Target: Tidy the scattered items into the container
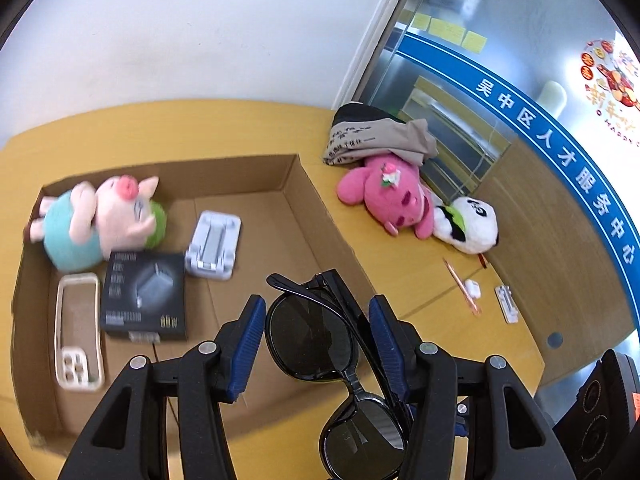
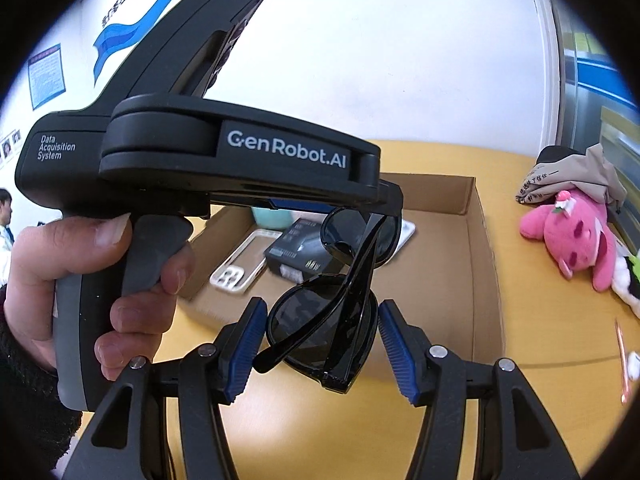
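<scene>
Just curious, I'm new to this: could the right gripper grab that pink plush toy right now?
Probably not yet: the right gripper is shut on the sunglasses, though nothing blocks the pink plush toy.

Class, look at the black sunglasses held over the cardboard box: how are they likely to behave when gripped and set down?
The sunglasses look thin and light, so probably easy to lift. Their glossy frame may slip between the ribbed blue pads. One arm sticks out unfolded, so it could swing or snag; the dark lenses look prone to scratching.
</scene>
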{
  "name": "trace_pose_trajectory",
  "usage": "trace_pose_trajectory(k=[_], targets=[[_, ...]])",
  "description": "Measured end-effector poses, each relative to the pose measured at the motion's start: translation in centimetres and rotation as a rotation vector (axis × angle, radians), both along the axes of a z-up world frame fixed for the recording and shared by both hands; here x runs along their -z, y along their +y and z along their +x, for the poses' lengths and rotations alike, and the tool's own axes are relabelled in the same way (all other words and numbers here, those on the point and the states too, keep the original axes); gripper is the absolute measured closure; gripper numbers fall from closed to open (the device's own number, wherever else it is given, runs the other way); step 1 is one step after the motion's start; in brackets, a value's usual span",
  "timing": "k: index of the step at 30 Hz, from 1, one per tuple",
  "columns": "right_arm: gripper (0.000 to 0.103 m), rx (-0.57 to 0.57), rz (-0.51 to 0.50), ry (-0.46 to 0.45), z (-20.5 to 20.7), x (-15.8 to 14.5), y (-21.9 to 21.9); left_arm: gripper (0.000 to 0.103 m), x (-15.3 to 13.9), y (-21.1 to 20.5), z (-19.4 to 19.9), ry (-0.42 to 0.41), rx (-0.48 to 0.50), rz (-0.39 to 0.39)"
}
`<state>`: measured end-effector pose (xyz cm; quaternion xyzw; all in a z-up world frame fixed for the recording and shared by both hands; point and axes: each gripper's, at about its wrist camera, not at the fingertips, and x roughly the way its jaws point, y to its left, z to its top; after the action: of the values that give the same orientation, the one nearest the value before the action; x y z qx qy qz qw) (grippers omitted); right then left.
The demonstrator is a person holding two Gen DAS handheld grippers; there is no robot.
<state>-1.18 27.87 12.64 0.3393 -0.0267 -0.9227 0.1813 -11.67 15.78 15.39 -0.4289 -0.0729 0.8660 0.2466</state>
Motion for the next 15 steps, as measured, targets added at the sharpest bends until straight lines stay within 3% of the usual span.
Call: trace_pose_trajectory(k=[1,2,3,4,6,12,15], targets=[[0.045,0.003,-0.014,-0.01,-1.0,0.1,0.5,0.057,0.0,0.2,-1.1,-0.004,0.001,-0.008],[0.046,0.009,-0.024,-0.019,-2.0,0.3,1.0,0.094,0.2,0.4,-2.1,-0.018,0.004,-0.015],[0.047,0.018,-0.031,-0.027,-3.1,0.5,1.6,0.099,0.7,0.6,-3.5,-0.065,0.029,0.018],[0.051,0.025,-0.036,-0.035,-4.1,0.8,2.2,0.099,1.4,0.9,-4.9,-0.121,0.061,0.067],[0.062,0.037,-0.043,-0.058,-6.1,1.4,3.1,0.099,2.8,1.6,-6.7,-0.157,0.062,0.05],[0.062,0.055,-0.002,-0.224,-11.0,6.2,3.8,0.099,8.2,2.8,-10.9,-0.246,0.048,-0.011],[0.062,0.06,-0.001,-0.242,-11.3,6.8,4.2,0.099,10.0,2.6,-11.5,-0.266,0.051,-0.036]])
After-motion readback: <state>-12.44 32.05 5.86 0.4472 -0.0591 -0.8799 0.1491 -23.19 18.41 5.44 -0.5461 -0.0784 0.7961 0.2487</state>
